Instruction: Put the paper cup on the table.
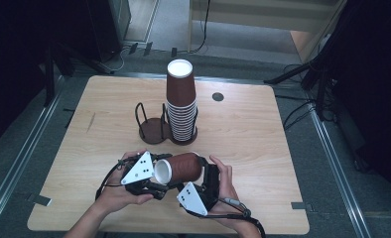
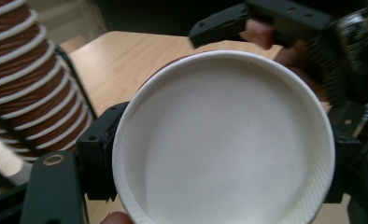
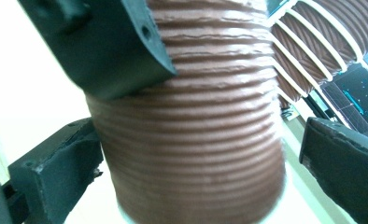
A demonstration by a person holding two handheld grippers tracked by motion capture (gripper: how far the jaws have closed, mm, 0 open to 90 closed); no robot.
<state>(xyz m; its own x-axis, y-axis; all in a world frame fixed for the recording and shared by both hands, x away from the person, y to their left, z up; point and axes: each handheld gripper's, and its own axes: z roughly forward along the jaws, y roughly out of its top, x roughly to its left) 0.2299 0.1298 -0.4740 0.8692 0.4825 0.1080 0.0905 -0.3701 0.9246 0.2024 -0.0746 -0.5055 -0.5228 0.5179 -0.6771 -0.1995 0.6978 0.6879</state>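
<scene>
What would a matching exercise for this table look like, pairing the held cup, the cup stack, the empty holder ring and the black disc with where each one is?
Things:
1. held cup
2. cup stack
3. empty holder ring
4. black disc

Places:
A. set in the tabletop, toward its far edge
B. on its side, nearest the person
C. upright, mid-table
D. just left of the stack

Pairs: 1-B, 2-C, 3-D, 4-A
</scene>
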